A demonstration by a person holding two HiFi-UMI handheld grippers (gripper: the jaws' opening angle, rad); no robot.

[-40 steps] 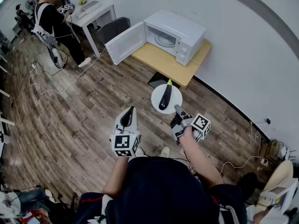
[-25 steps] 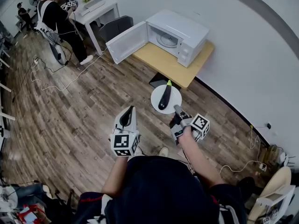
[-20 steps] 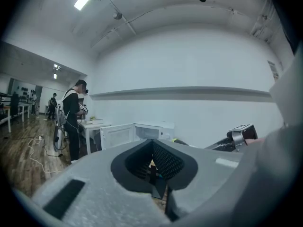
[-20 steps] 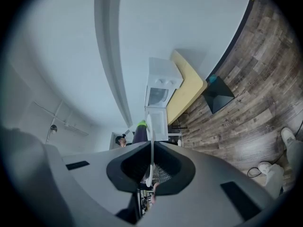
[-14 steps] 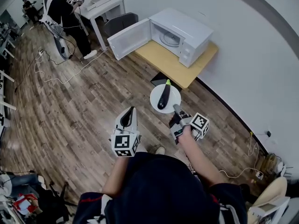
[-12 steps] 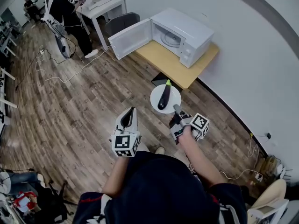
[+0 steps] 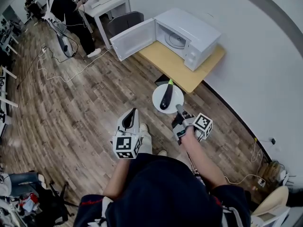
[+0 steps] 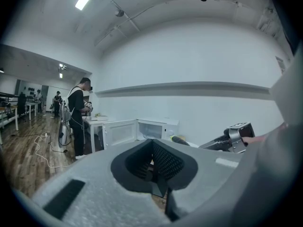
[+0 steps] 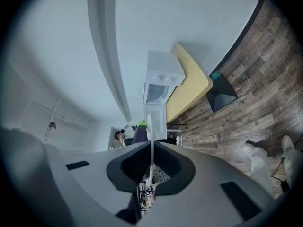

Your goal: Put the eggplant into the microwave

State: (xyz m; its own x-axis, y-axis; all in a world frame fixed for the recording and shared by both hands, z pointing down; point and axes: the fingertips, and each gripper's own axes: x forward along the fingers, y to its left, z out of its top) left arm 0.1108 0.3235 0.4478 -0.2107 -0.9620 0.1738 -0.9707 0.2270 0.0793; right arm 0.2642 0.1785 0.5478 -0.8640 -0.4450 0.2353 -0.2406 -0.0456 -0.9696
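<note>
A dark eggplant (image 7: 165,97) with a green stem lies on a white plate (image 7: 176,96). My right gripper (image 7: 178,108) is shut on the plate's near rim and carries it above the wood floor. In the right gripper view the plate (image 9: 151,131) stands edge-on between the jaws (image 9: 151,167), with the eggplant (image 9: 139,133) beside it. The white microwave (image 7: 189,30) sits ahead on a low wooden table (image 7: 187,70), its door (image 7: 134,39) swung open to the left. My left gripper (image 7: 131,111) hovers left of the plate, shut and holding nothing.
A person in black (image 7: 66,11) stands at the far left by a white desk (image 7: 106,4) and a grey chair (image 7: 124,22). Cables (image 7: 52,74) trail over the floor. A black box (image 7: 162,79) sits under the table. The wall runs along the right.
The microwave and table have drawn a little nearer as I step toward them; my foot now shows beneath the left gripper. Both grippers keep their pose and the plate stays level.
</note>
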